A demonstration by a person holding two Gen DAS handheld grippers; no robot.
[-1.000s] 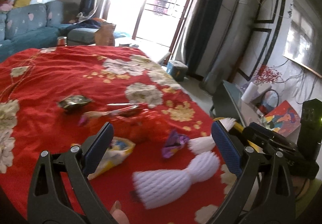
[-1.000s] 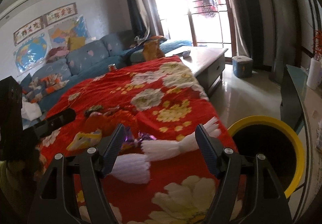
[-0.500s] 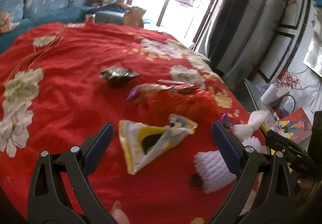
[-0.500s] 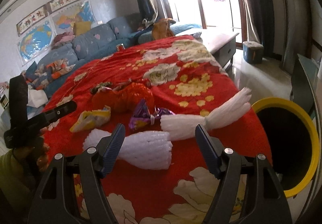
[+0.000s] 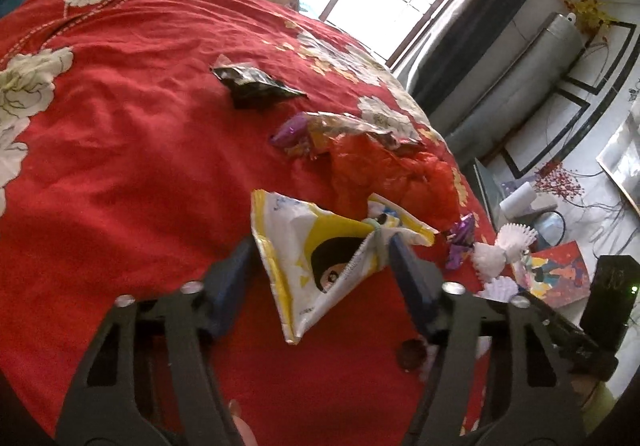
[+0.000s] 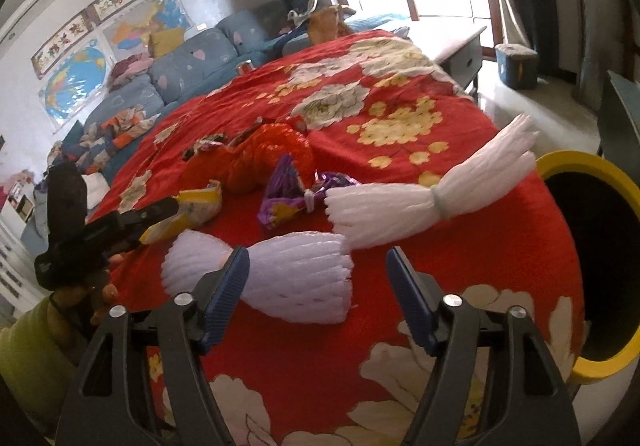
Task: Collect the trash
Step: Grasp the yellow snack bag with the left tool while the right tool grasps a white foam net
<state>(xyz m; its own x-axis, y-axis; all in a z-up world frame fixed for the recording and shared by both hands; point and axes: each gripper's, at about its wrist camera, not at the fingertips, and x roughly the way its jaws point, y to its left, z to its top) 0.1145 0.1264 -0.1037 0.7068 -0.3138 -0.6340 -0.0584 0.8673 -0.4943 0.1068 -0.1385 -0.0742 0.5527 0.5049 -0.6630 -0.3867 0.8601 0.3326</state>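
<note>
A yellow and white snack wrapper (image 5: 320, 246) lies on the red flowered cloth (image 5: 120, 149), between the fingers of my open left gripper (image 5: 322, 258); it also shows in the right wrist view (image 6: 196, 209). My open right gripper (image 6: 318, 270) hangs over a white foam net (image 6: 280, 278). A second foam net (image 6: 432, 189), a purple wrapper (image 6: 292, 193), a crumpled red bag (image 6: 256, 157) and a dark foil wrapper (image 5: 256, 81) lie on the cloth. The yellow-rimmed bin (image 6: 592, 266) stands at the right edge.
A blue sofa (image 6: 180, 73) stands behind the table. A low table (image 6: 452, 41) and a blue box (image 6: 516, 63) are near the window. The left gripper's body (image 6: 100, 230) is at the table's left side in the right wrist view.
My left gripper has moved forward and down, so the yellow wrapper now sits between its fingers. My right gripper has come closer to the near foam net.
</note>
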